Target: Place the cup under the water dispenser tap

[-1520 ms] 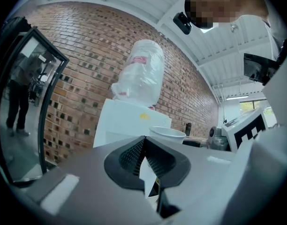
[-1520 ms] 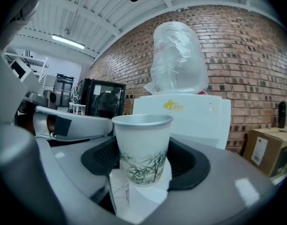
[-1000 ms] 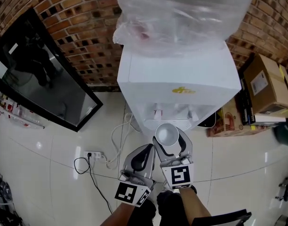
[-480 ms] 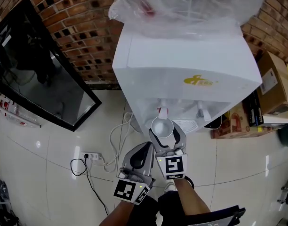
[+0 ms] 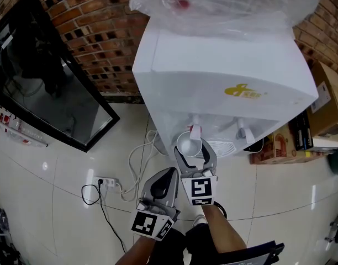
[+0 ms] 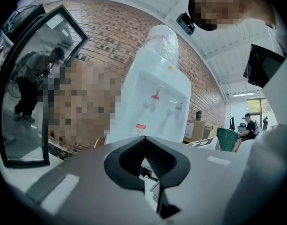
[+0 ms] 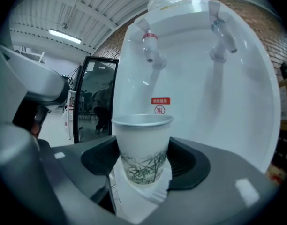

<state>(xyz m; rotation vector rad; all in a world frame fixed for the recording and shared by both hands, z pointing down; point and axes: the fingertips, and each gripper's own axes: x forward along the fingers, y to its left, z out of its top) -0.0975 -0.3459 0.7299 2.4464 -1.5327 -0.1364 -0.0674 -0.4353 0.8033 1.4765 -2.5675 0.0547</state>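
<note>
A white paper cup [image 5: 189, 143] with a green bamboo print stands upright between the jaws of my right gripper [image 5: 194, 153], which is shut on it. In the right gripper view the cup [image 7: 142, 149] sits below and slightly in front of the red tap [image 7: 150, 43]. A second, pale tap [image 7: 219, 37] is to its right. The white water dispenser [image 5: 224, 76] carries a bottle wrapped in plastic. My left gripper [image 5: 159, 187] hangs lower left of the right one, jaws shut and empty. In the left gripper view its tips [image 6: 144, 137] meet, with the dispenser [image 6: 155, 102] ahead.
A power strip [image 5: 110, 181] with cables lies on the tiled floor left of the dispenser. A black glass-door cabinet [image 5: 47, 87] stands against the brick wall at left. Cardboard boxes [image 5: 329, 109] stand at right. The drip grille [image 5: 225, 147] sits under the taps.
Both grippers have sunk and come nearer the dispenser. The cup has moved from in front of the taps to just below the red one. The left gripper stays shut.
</note>
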